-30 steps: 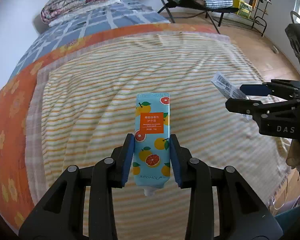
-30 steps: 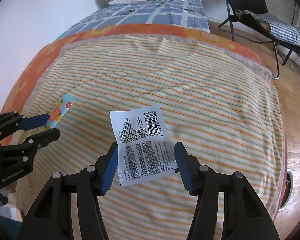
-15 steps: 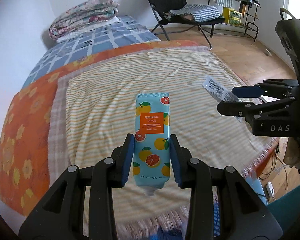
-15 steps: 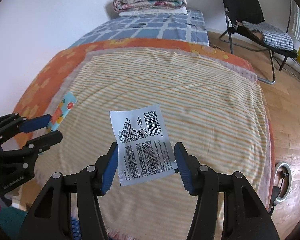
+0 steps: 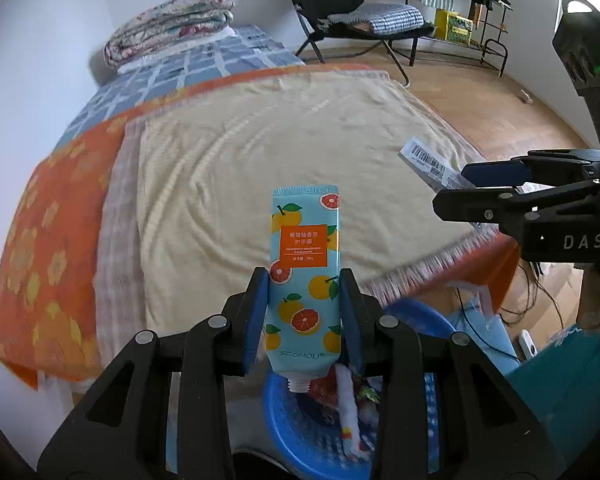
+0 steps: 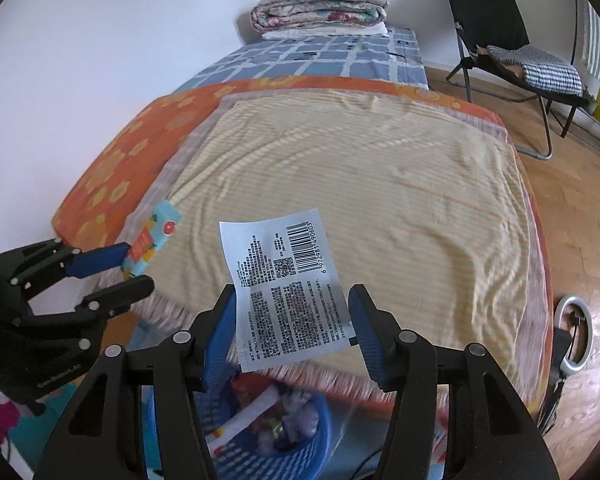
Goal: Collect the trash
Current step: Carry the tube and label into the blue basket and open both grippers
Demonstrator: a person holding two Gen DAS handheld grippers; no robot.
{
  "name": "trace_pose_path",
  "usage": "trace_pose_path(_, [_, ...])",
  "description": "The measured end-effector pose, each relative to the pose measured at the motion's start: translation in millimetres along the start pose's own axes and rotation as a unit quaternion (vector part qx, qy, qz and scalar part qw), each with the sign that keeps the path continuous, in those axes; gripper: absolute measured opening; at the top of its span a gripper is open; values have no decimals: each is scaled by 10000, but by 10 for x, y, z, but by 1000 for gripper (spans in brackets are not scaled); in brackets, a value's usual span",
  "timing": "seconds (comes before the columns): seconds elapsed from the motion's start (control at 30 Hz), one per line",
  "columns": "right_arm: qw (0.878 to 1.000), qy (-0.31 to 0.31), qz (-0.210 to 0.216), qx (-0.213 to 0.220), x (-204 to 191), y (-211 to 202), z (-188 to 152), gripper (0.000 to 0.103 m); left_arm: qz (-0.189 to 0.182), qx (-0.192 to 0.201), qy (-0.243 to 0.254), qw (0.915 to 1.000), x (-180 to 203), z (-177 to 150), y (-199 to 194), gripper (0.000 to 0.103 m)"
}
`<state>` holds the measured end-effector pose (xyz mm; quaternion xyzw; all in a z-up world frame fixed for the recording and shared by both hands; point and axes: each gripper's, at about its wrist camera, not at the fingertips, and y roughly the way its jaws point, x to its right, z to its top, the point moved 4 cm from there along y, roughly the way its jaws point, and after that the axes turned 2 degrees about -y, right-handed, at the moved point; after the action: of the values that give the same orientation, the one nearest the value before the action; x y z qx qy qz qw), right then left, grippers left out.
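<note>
- Tube (image 5: pixel 305 276) of hand cream, seen from my left wrist: my left gripper (image 5: pixel 304 312) has its jaws clamped on its lower half, nozzle end down, past the foot edge of the bed (image 5: pixel 260 152) and above the blue basket (image 5: pixel 296 436).
- From my right wrist: my right gripper (image 6: pixel 294 330) has its jaws closed on the white packet (image 6: pixel 288 288), also over the basket (image 6: pixel 300 436), which already holds scraps.
- I judge this the drop-off step; next I lower each piece over the rim and part the jaws.
</note>
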<state>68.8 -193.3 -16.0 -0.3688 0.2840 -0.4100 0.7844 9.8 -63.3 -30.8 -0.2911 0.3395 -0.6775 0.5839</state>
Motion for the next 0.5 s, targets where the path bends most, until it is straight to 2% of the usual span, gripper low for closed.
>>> trace_pose_path(0.27, [9995, 234, 191, -105, -137, -97, -500, 55, -152, -302, -176, 9993, 156, -489, 14, 35])
trace_pose_path(0.5, [9986, 381, 256, -278, -226, -43, -879, 55, -218, -587, -364, 9974, 234, -783, 124, 35])
